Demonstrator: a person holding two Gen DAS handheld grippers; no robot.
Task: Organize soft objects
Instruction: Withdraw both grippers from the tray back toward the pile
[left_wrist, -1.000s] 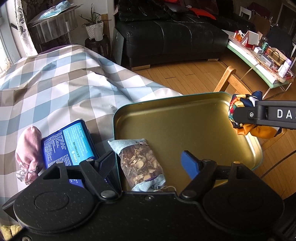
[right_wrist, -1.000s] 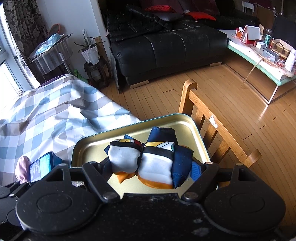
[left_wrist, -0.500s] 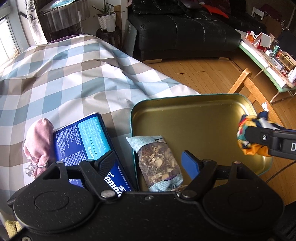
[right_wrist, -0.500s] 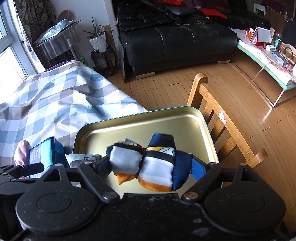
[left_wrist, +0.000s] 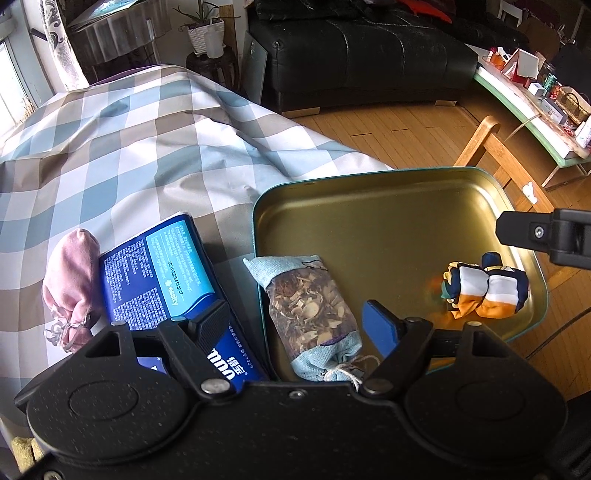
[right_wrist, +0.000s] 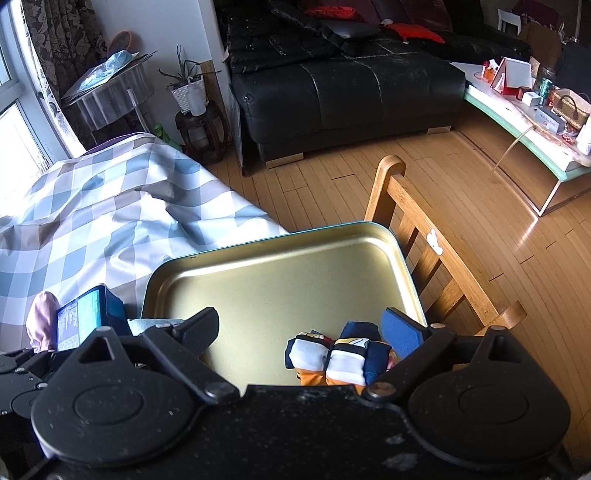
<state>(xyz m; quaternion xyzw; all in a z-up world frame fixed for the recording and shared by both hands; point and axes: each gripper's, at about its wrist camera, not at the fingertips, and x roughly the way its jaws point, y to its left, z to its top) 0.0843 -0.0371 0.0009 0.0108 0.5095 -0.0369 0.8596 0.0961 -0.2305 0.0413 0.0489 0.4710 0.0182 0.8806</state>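
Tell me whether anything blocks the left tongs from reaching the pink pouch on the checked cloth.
Yes. The blue pack lies directly beside the pink pouch, between it and the left tongs, whose left finger sits over the pack. The tongs would have to pass over or around it.

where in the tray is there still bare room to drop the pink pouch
The far half of the gold tray lies bare, as does the middle strip between the herb sachet and the folded colourful cloth. The near edge is crowded by both. The pink pouch lies outside on the checked cloth.
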